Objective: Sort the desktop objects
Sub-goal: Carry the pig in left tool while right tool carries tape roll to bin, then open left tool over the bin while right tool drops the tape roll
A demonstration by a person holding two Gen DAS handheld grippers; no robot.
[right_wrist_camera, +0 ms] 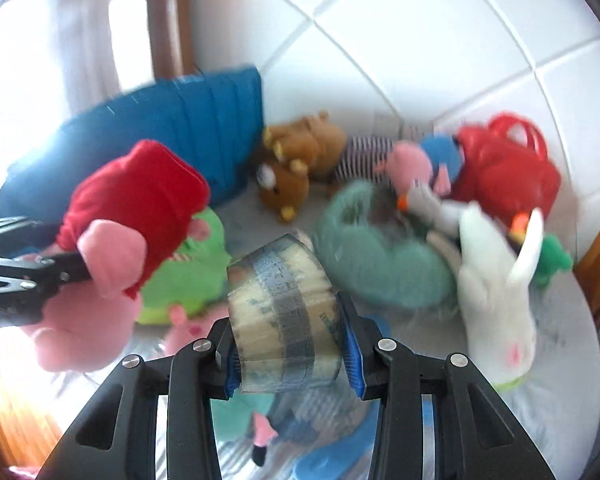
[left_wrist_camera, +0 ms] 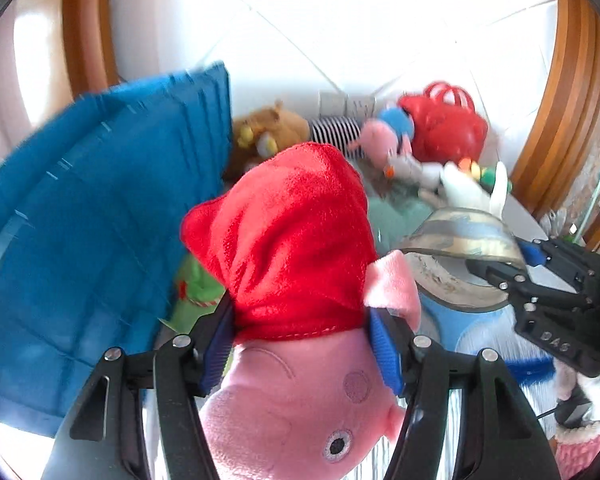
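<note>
A blue bin [right_wrist_camera: 172,128] stands at the far left. Just right of it, the left gripper [left_wrist_camera: 300,344] clamps a pig plush [left_wrist_camera: 296,288] in a red dress, lifted clear of the table [right_wrist_camera: 560,320]. Right of the bin's near corner, the right gripper [right_wrist_camera: 290,354] grips a tape roll [right_wrist_camera: 284,320]. Beyond the bin's far end lie a brown bear [right_wrist_camera: 296,168], a white rabbit [right_wrist_camera: 496,292] and a red bag [right_wrist_camera: 504,168].

Strong daylight floods in from the left, blowing the white tiled wall [right_wrist_camera: 440,40] to glare, while motion blur smears the right-wrist view and fisheye bending darkens both views' corners.
</note>
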